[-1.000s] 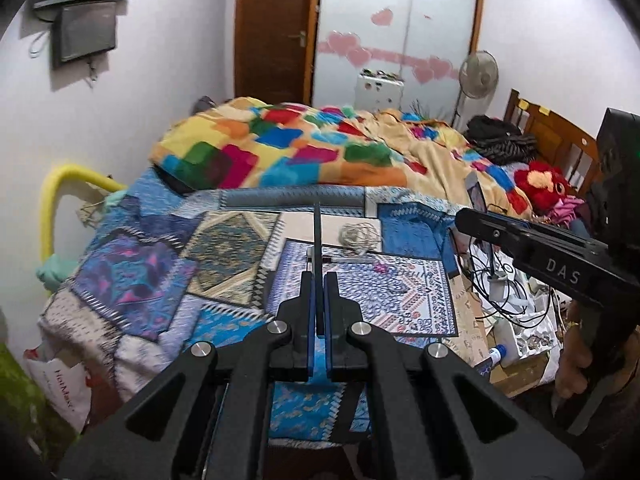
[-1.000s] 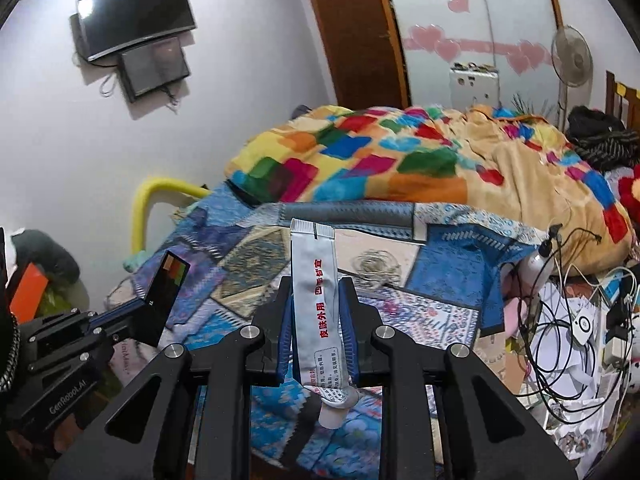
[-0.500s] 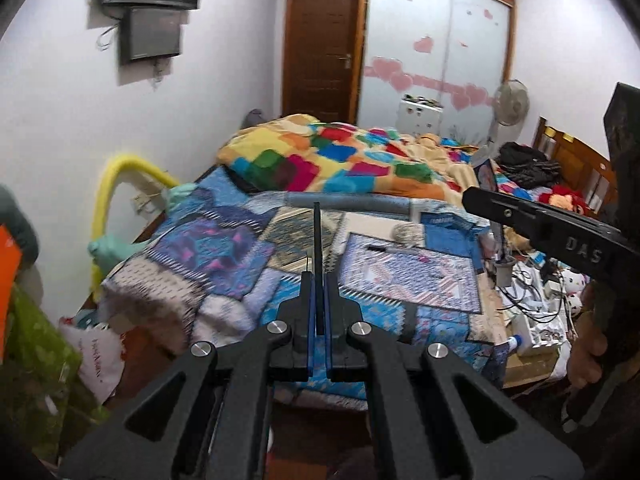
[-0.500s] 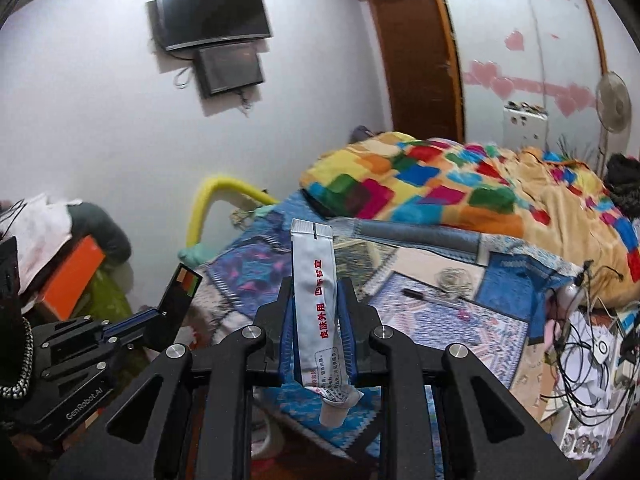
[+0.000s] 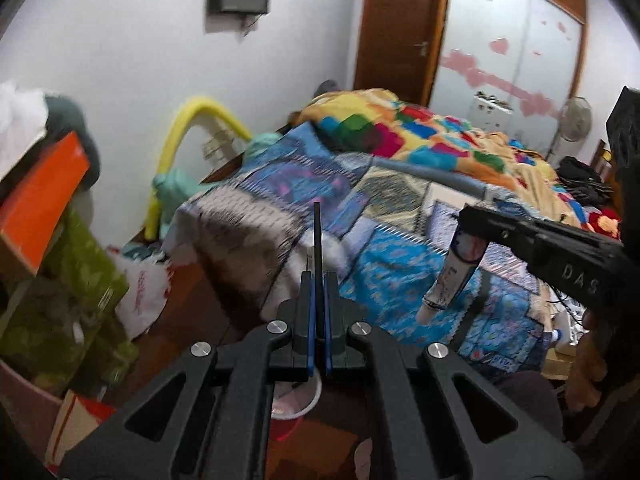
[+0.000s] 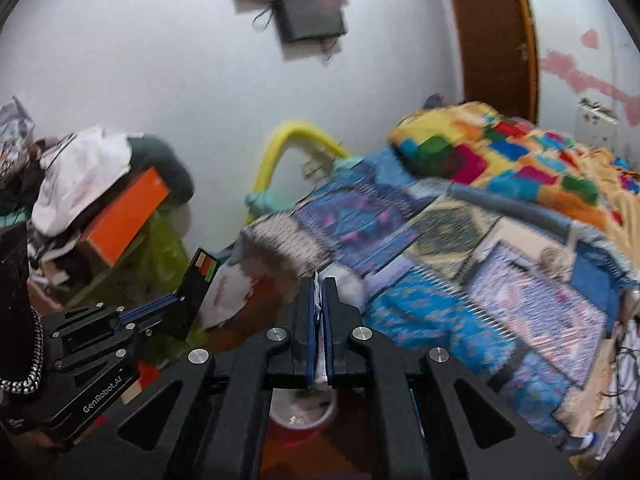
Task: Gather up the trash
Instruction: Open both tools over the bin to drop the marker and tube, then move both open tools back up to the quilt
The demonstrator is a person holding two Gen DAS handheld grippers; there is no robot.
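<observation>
My left gripper (image 5: 317, 280) is shut on a thin dark flat card (image 5: 317, 240), seen edge-on; from the right wrist view the card (image 6: 198, 280) shows coloured patches at its tip. My right gripper (image 6: 319, 292) is shut on a white ointment tube (image 6: 318, 304), now edge-on; in the left wrist view the tube (image 5: 452, 272) hangs cap-down from the right gripper (image 5: 472, 224). A red bin with a white liner (image 6: 302, 416) sits on the floor below both grippers, also in the left wrist view (image 5: 296, 404).
The bed with patterned blue covers (image 5: 392, 264) and a colourful blanket (image 5: 400, 136) fills the right. An orange box (image 5: 40, 204) on green bags (image 5: 76, 300) stands at the left. A white plastic bag (image 5: 140, 292) lies by the bed corner. Cables (image 6: 624, 368) lie at the right.
Both grippers have swung left and tilted down, away from the bed top toward the floor; the red bin has come into view below. The tube now shows edge-on. Both grips are unchanged.
</observation>
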